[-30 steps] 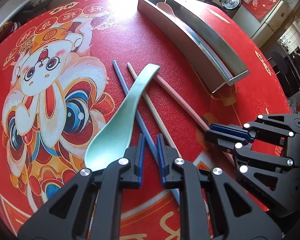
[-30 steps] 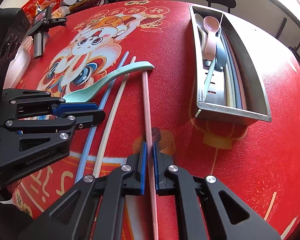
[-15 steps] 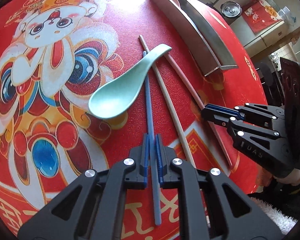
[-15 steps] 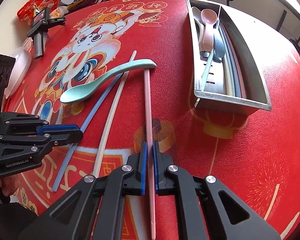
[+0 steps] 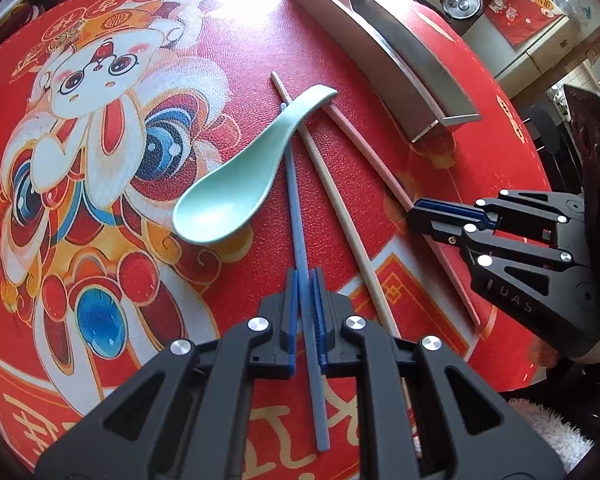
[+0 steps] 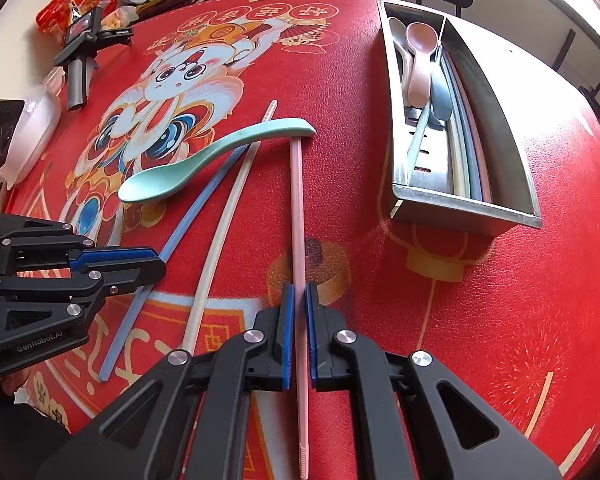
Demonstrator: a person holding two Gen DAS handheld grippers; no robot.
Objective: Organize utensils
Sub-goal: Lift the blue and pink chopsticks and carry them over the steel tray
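L gripper (image 5: 304, 280) is clamped on the blue chopstick (image 5: 296, 208) w/ both pads pressed to it; the stick runs up from the jaws & its far end goes under the green spoon (image 5: 236, 184). R gripper (image 6: 299, 300) is clamped on the pink chopstick (image 6: 298, 208), whose far end sits at the spoon's handle tip; whether they touch can't be told. Both grippers point steeply down at the red mat (image 6: 440, 340). The cream chopstick (image 6: 224, 224) lies loose on the mat between blue & pink, its far end also under the spoon handle. The spoon lies bowl-up on the mat, handle across the sticks' far ends. The steel tray (image 6: 468, 208) sits well apart to the R in the right wrist view; its L compartment holds a pink spoon (image 6: 420, 60), a grey spoon, a blue-grey one & a green chopstick, w/ more sticks along the divider. At the mat's far L edge lie a grey handheld device (image 6: 80, 60) & a red bag (image 6: 72, 4).
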